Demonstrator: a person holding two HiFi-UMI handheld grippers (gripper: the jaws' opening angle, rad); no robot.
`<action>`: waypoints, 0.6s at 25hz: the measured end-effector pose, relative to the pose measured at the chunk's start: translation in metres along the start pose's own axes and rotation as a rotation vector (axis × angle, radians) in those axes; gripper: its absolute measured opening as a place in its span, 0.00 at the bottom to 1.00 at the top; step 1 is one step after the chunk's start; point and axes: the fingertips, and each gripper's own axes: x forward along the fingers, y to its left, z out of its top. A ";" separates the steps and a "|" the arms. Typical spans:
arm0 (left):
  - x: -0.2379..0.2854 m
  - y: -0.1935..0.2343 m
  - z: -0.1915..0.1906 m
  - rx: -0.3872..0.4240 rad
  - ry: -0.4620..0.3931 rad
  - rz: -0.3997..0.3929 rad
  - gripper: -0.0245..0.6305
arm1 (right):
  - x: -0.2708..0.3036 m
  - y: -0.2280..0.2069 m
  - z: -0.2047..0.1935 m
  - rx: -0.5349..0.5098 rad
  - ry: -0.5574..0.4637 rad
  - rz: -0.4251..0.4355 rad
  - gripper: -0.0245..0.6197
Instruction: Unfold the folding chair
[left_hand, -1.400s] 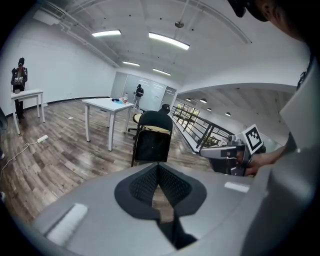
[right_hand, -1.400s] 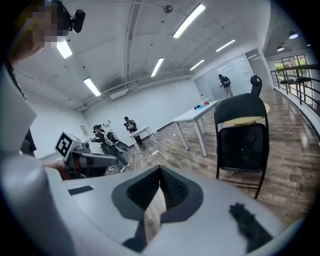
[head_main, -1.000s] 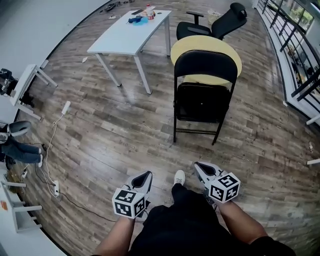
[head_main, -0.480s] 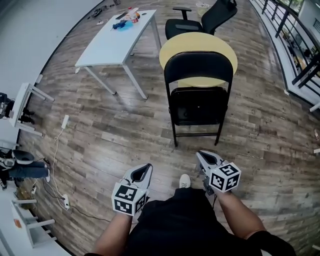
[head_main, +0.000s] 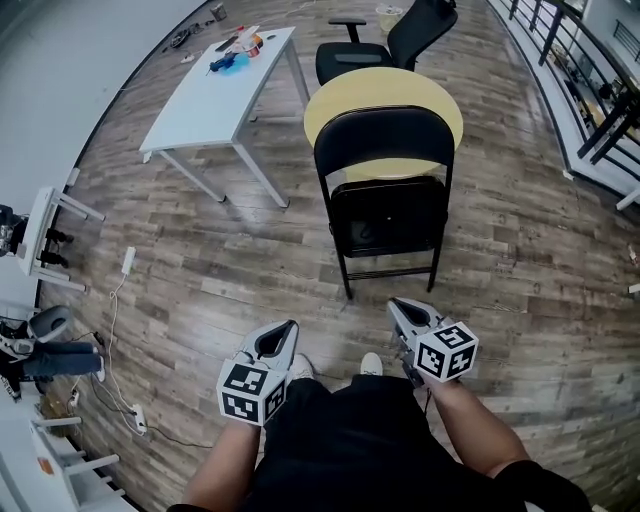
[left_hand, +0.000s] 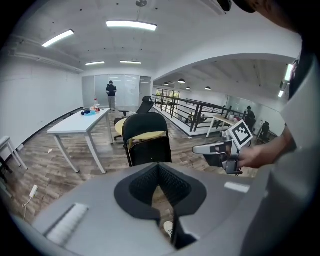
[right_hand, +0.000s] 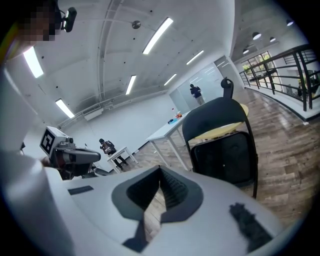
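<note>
Head view: both claws are held clenched and empty, short of the folded chair.

The folding chair is seen standing upright on the wooden floor, just beyond the grippers, with its black seat panel tipped up against the frame, not yet unfolded. A round yellow table is seen directly behind it, a white table to the far left and an office chair farther off. The left gripper and the right gripper are held near the person's body, apart from the chair, their tips pointed toward it. In each gripper view the ridged jaws are pressed together with nothing between them.
</note>
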 end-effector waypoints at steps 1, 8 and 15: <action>0.002 0.002 0.001 -0.004 -0.001 -0.003 0.05 | -0.001 -0.001 0.000 0.002 -0.002 -0.003 0.05; 0.021 0.024 0.011 -0.046 -0.022 -0.007 0.05 | -0.003 -0.021 -0.011 0.022 0.004 -0.053 0.05; 0.061 0.048 0.041 0.008 -0.049 -0.037 0.05 | -0.015 -0.050 0.001 0.052 -0.052 -0.160 0.05</action>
